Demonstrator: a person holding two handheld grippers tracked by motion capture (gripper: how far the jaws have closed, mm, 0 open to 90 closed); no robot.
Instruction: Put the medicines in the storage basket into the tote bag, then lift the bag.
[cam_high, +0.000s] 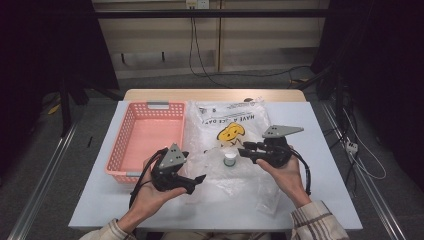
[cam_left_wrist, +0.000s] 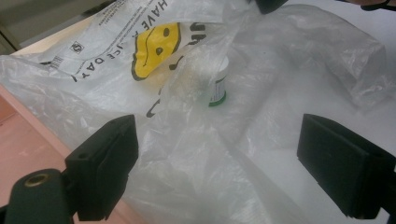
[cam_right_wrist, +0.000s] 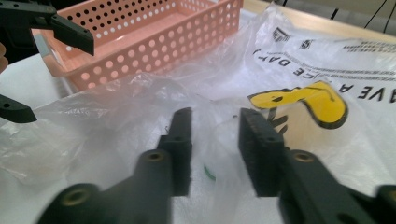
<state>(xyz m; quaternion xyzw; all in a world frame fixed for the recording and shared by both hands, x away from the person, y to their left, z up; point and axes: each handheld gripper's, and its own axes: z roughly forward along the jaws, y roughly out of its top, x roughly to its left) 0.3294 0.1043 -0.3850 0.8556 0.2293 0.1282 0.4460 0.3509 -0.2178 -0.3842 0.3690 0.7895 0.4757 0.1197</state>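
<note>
A clear plastic bag (cam_high: 248, 186) printed with a yellow smiley face lies crumpled across the middle of the table. A small white bottle (cam_high: 229, 160) with a green base stands upright under the bag's film (cam_left_wrist: 196, 154); in the left gripper view the bottle (cam_left_wrist: 218, 84) is beyond the jaws. My left gripper (cam_high: 200, 178) hovers over the bag's near left edge, its jaws (cam_left_wrist: 224, 168) wide open with nothing held. My right gripper (cam_high: 242, 148) sits just right of the bottle, pointing left, jaws (cam_right_wrist: 215, 140) partly apart with loose film in front of them, gripping nothing.
A pink perforated basket (cam_high: 150, 106) stands at the left of the white table (cam_high: 320, 150), touching the bag; its wall (cam_right_wrist: 154, 60) is behind the film. The left gripper (cam_right_wrist: 60, 79) appears at that view's left edge. Cables trail on the floor beyond.
</note>
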